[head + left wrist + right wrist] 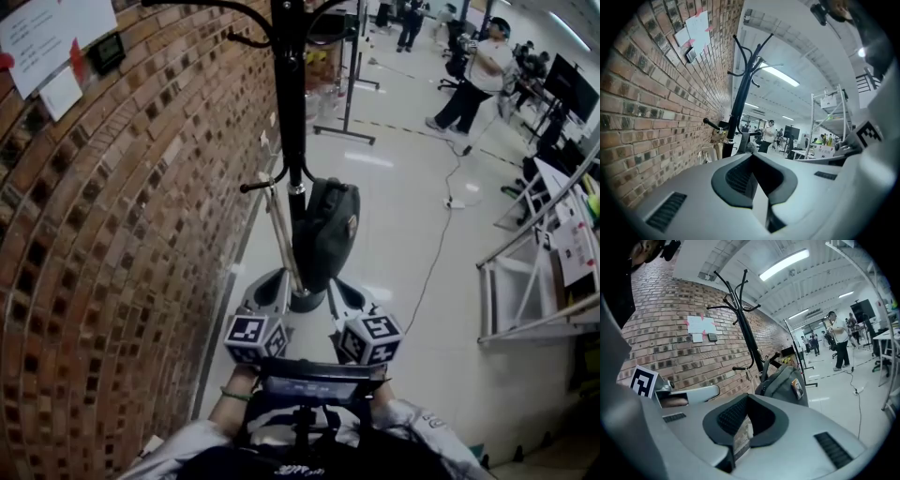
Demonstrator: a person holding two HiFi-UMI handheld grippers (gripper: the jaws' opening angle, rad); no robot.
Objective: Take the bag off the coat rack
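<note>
A black coat rack (290, 94) stands close to the brick wall. A dark grey bag (326, 230) hangs low on its pole, by a side hook. Both grippers are held side by side just in front of the rack's base, below the bag. The left gripper (270, 286) is left of the pole, and its jaws meet with nothing between them. The right gripper (347, 292) is under the bag's right side, shut and empty. In the right gripper view the bag (785, 383) hangs just ahead of the gripper (740, 420). The left gripper (752, 176) faces the pole (739, 98).
A brick wall (112, 206) with pinned papers (42, 37) runs along the left. A second metal stand (352, 84) is behind the rack. A cable (436, 253) crosses the floor, a metal frame (525, 281) stands at the right, and people (473, 80) are far back.
</note>
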